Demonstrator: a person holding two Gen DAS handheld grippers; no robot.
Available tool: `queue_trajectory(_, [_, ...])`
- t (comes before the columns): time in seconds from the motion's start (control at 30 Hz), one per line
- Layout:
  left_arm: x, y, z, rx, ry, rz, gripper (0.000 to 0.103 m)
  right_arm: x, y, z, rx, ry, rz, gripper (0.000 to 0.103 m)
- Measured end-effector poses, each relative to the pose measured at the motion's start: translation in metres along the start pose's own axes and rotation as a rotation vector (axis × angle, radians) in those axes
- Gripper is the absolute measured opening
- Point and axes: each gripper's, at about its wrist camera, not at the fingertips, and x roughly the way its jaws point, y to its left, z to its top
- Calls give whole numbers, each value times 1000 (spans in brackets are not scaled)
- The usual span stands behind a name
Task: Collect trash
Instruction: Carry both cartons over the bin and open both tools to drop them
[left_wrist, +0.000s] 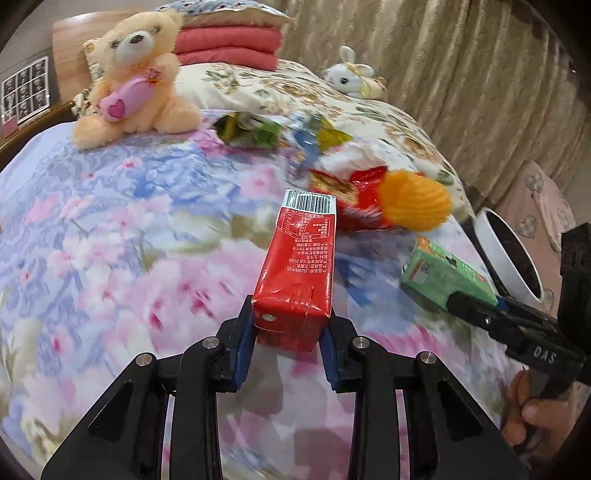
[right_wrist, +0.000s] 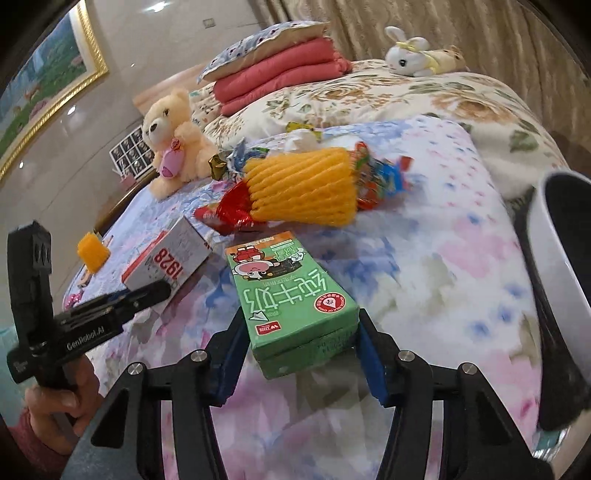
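On the floral bedspread (left_wrist: 110, 229), two milk cartons are seen clamped in the two tools. At the bottom of the left wrist view, the red carton (left_wrist: 299, 266) is pinched at its near end between the blue pads of the left gripper (left_wrist: 290, 332), its barcoded far end pointing away over the bed. Toward the right of that view, the green carton (left_wrist: 443, 277) is gripped by the right gripper (left_wrist: 476, 301), close beside the white-rimmed trash bin (left_wrist: 509, 258) at the bed's edge. From the right wrist view, the same green carton (right_wrist: 291, 291) is shown squeezed between the blue pads of the right gripper (right_wrist: 301, 343), with the bin (right_wrist: 561, 273) at the right edge of the picture. The left gripper (right_wrist: 147, 291) is seen at the left, closed on the red-and-white carton marked 1928 (right_wrist: 170, 254). Beyond the cartons, an orange foam fruit net (right_wrist: 303, 192) lies on a red snack wrapper (right_wrist: 229, 210), with more crumpled wrappers (left_wrist: 258, 133) scattered behind it. A peach teddy bear (left_wrist: 136, 74) is seated farther back on the bed, and a white bunny plush (left_wrist: 349, 72) rests on the flowered quilt (left_wrist: 369, 110) near the curtain.
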Motion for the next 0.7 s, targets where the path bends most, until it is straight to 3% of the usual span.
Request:
queue_trajectory(0.37, [-8, -65, -17, 128, 22, -114, 30, -42, -36, -21, 114, -63, -45, 56])
queue_trajectory(0.7, [-3, -106, -11, 188, 35, -178, 30, -78, -67, -28, 178, -135, -88, 56])
